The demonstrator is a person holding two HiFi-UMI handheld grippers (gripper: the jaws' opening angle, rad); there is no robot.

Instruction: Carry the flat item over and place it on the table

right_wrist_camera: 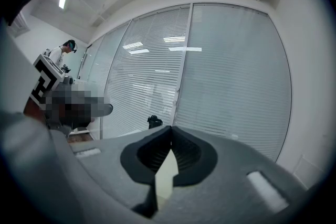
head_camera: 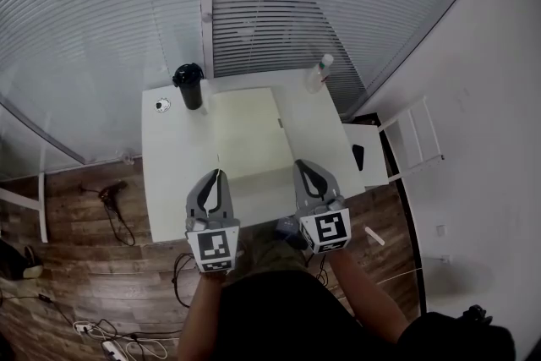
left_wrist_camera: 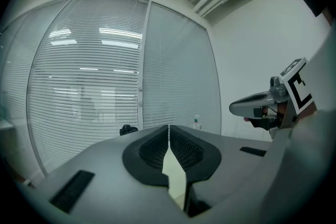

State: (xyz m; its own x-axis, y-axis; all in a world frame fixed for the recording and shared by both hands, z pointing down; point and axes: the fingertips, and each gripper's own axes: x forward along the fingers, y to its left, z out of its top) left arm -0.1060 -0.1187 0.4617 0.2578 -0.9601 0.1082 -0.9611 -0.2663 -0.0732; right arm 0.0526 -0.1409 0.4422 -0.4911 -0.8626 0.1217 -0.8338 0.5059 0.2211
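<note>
The white rectangular bench (head_camera: pixel 167 173) carries, over its middle, the pale cream flat sheet (head_camera: pixel 247 131). Its near edge is pinched by the left tool (head_camera: pixel 217 175) and the right tool (head_camera: pixel 303 166), both clamped on it. Placing looks nearly done. The next move calls for lowering that edge flat, then letting go with both tools. Only the gripper views show the pads biting the sheet, and only the head view shows how it lies over the bench.
</note>
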